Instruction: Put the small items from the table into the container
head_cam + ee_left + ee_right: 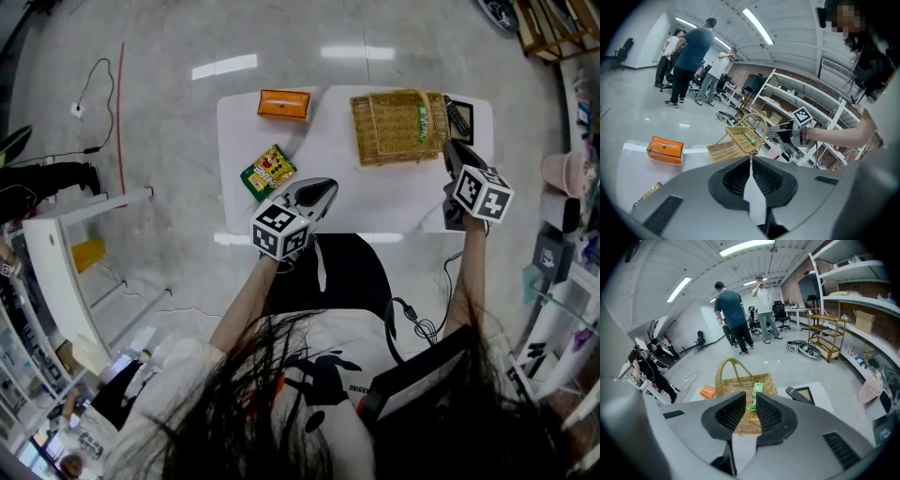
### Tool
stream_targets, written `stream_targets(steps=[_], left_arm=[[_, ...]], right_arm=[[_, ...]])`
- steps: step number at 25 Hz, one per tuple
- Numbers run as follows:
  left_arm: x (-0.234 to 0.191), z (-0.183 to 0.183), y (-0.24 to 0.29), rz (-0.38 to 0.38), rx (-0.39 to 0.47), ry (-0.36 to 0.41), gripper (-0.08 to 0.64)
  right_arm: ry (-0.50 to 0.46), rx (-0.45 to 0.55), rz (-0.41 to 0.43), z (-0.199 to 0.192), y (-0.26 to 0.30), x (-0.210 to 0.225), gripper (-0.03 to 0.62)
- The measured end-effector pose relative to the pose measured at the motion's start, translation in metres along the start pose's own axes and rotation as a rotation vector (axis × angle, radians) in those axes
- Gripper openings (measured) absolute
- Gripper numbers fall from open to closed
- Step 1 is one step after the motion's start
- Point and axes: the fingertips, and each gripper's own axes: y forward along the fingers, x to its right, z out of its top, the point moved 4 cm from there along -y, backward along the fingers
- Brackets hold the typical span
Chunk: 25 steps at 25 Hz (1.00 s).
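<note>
1. Left gripper (317, 194), jaws together, empty, at the table's (375, 202) near edge beside a snack bag (268, 172).
2. Right gripper (457, 161), narrowly parted, empty, at the wicker basket's (394, 131) right edge; green packet (423, 122), perhaps sweets, inside.
3. Bare table between them.

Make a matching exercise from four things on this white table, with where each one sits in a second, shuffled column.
Things
1. orange rectangular box
2. green and yellow snack packet
3. slim green wrapper
4. black remote control

Places
A. inside the woven wicker basket
B. on the dark flat frame at the table's right edge
C. far left corner of the white table
D. the table's left edge, nearer the person

Pairs: 1-C, 2-D, 3-A, 4-B
</note>
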Motion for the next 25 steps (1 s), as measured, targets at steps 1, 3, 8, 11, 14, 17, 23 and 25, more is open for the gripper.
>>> stream_targets(steps=[1,3,8,11,14,17,23,25], left_arm=[[0.000,0.001,-0.001,0.000,0.001,0.000,0.011],[-0.001,0.002,-0.003,0.000,0.003,0.000,0.011],[0.001,0.003,-0.006,-0.006,0.008,0.004,0.011],[0.002,0.002,-0.009,-0.009,0.011,0.008,0.011],[0.002,0.001,-0.013,-0.010,0.020,0.004,0.011],[0.003,0.001,-0.020,-0.018,0.027,0.003,0.011],[0.005,0.005,-0.042,-0.033,0.054,0.014,0.011],[0.002,0.006,-0.052,-0.032,0.066,0.014,0.011]], right_arm=[[-0.009,0.012,0.003,-0.003,-0.009,-0.006,0.075],[-0.006,0.038,0.011,-0.009,-0.024,-0.018,0.071],[0.016,0.081,0.038,-0.026,-0.048,-0.051,0.060],[0.032,0.108,0.061,-0.034,-0.058,-0.073,0.052],[0.053,0.121,0.099,-0.044,-0.063,-0.098,0.043],[0.062,0.114,0.132,-0.055,-0.064,-0.125,0.036],[0.036,0.067,0.172,-0.078,-0.051,-0.173,0.023],[0.016,0.058,0.182,-0.082,-0.044,-0.188,0.020]])
